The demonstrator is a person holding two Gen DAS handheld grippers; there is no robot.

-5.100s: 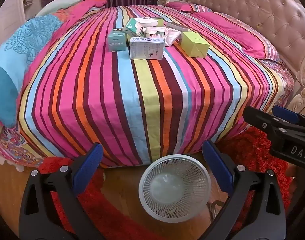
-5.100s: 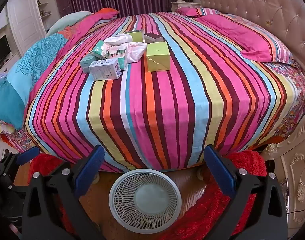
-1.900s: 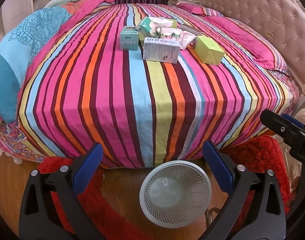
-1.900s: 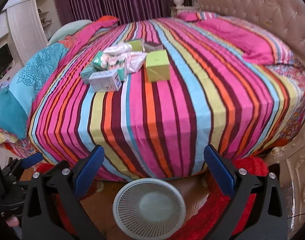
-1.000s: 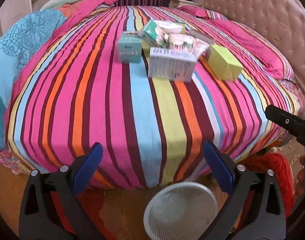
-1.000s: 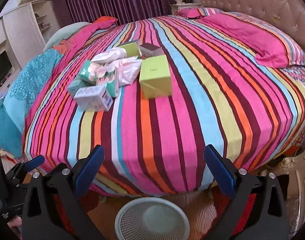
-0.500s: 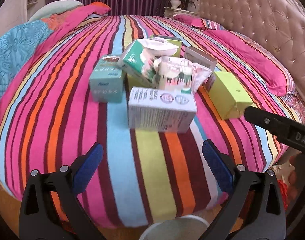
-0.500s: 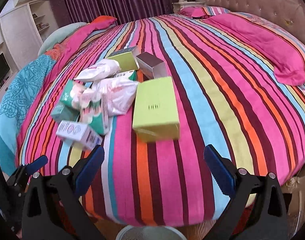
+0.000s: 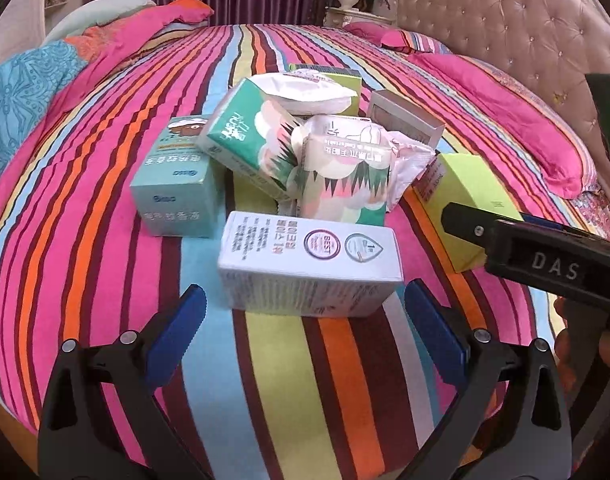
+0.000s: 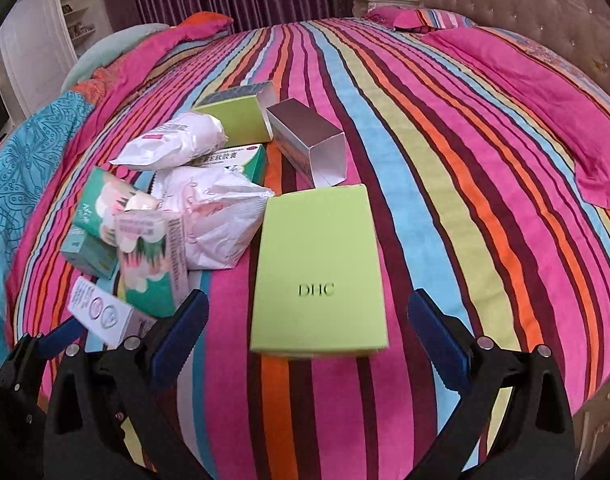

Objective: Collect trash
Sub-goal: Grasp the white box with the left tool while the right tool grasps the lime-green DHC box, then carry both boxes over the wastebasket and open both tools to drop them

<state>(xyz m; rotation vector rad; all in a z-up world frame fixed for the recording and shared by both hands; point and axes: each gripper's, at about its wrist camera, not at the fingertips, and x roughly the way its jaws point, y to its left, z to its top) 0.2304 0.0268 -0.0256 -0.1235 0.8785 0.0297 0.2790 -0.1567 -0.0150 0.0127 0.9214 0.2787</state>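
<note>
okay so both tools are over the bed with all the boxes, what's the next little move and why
Probably ease the left tool forward and close it on the white box. Its jaws stand open, the box lies just ahead between the fingertips, nearest of the pile and apart from the wrappers. The right tool, also open, faces the lime DHC box the same way and could follow.

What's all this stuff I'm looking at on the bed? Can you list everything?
bedspread: one, multicoloured stripes, covering the bed.
white box: one, nearest the left gripper.
teal box: one, left of the pile.
lime box: one, marked DHC, lying flat before the right gripper.
silver box: one, open-ended, behind the lime box.
green tissue packs: two, mid-pile.
white wrappers: two, crumpled, mid-pile.
pillow: one, pink, right side.
headboard: one, beige, tufted.
left gripper: one, black, blue fingers, open.
right gripper: one, same, open.
</note>
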